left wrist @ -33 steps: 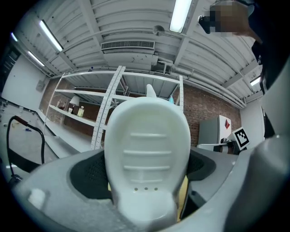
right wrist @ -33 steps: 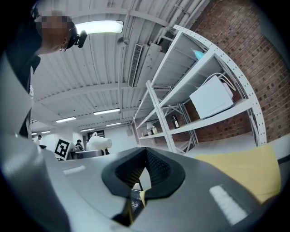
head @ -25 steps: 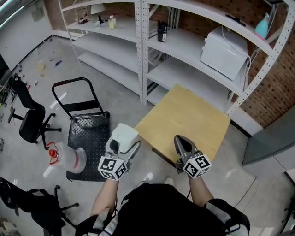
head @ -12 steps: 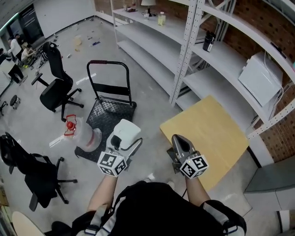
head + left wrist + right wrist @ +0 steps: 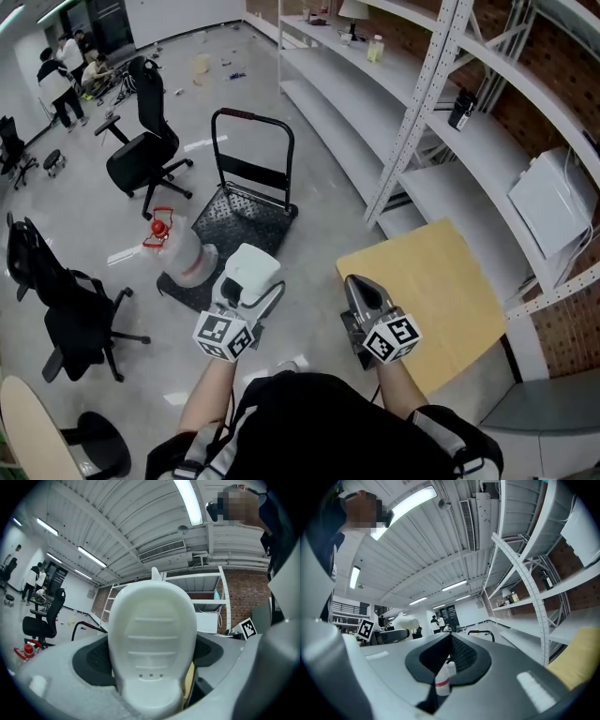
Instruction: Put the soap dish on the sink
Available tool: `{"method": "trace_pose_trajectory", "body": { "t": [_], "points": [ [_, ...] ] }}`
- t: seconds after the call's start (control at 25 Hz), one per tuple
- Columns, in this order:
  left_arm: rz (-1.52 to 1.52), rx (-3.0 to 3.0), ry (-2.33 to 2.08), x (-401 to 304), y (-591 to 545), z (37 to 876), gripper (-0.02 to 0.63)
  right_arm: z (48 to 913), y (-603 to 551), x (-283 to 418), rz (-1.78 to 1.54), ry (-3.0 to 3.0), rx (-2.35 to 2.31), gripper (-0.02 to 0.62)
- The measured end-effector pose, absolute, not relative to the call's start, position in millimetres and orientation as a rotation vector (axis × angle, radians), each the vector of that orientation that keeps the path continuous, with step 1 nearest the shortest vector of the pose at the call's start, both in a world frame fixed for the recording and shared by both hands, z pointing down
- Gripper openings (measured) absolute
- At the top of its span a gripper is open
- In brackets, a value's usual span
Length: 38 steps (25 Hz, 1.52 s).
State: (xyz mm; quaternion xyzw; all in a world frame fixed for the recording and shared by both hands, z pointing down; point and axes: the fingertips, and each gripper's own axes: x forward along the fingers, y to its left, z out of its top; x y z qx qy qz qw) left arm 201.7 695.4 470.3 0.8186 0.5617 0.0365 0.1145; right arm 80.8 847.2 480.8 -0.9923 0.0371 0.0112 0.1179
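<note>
We hold the white soap dish upright, clamped between the widely spread jaws of our left gripper. It sits in the air over the concrete floor, just near of the black hand cart and left of the pale wooden table. Our right gripper has its jaws drawn together on nothing and hangs at the table's near left edge, with the metal shelving beyond it on the far right.

Left gripper gripping, right seemingly closed
</note>
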Motion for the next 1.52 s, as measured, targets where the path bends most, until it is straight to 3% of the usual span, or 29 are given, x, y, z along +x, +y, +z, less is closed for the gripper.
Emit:
{"method": "trace_pose_trajectory", "body": {
  "t": [0.92,1.52],
  "points": [
    [0.089,2.636,1.148,133.3,597.2,479.6,0.469,484.0,781.8,83.2,-0.009,0.632,-2.802,0.006],
    [0.007,2.803,0.826,148.8,459.0,465.3,0.469,471.9,629.3,140.9,-0.033,1.050,-2.752,0.006]
  ]
}}
